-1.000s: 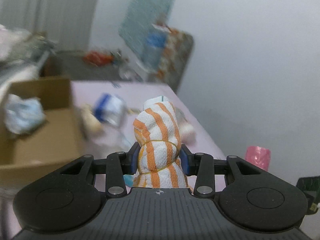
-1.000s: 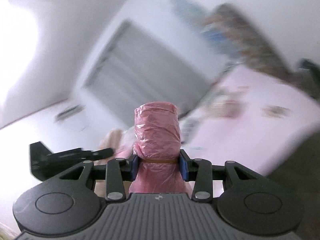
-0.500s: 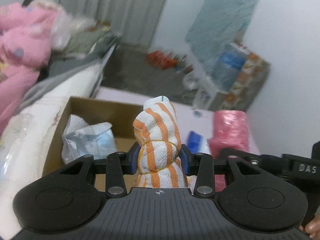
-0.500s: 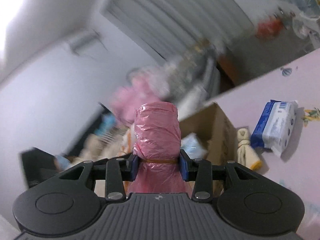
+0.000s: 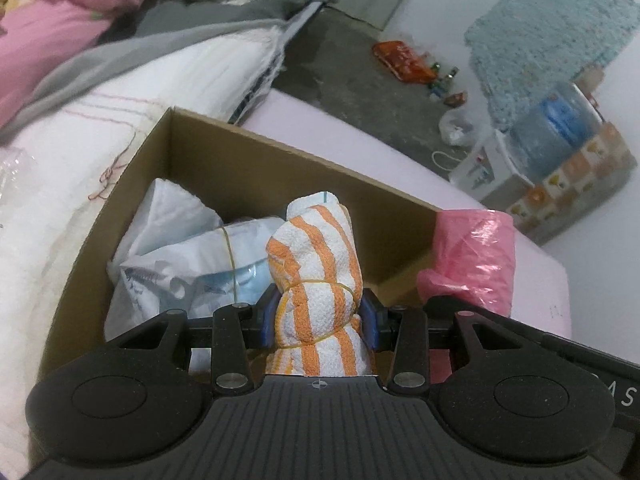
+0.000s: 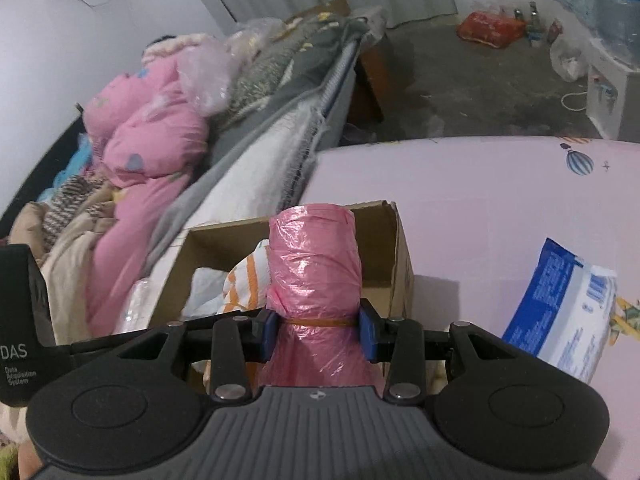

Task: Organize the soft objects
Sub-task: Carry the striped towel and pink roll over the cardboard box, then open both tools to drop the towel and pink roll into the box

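Observation:
My left gripper (image 5: 318, 318) is shut on an orange-and-white striped towel roll (image 5: 316, 264) bound with a rubber band, held over the open cardboard box (image 5: 256, 160). A white-and-blue plastic bag bundle (image 5: 180, 256) lies inside the box. My right gripper (image 6: 318, 334) is shut on a pink plastic bag roll (image 6: 314, 264), held just in front of the same box (image 6: 394, 240); the pink plastic bag roll also shows in the left wrist view (image 5: 472, 256), at the box's right wall. The striped towel roll shows behind it in the right wrist view (image 6: 244, 280).
The box stands on a pink table (image 6: 480, 192). A blue-and-white wipes pack (image 6: 568, 312) lies on the table to the right. A bed with white mattress (image 5: 100, 120) and pink bedding (image 6: 148, 136) lies to the left. A water jug (image 5: 556, 128) stands on the floor beyond.
Both grippers swung left and tilted down toward the box, each keeping its roll. The box now sits directly beneath the left gripper and in front of the right one.

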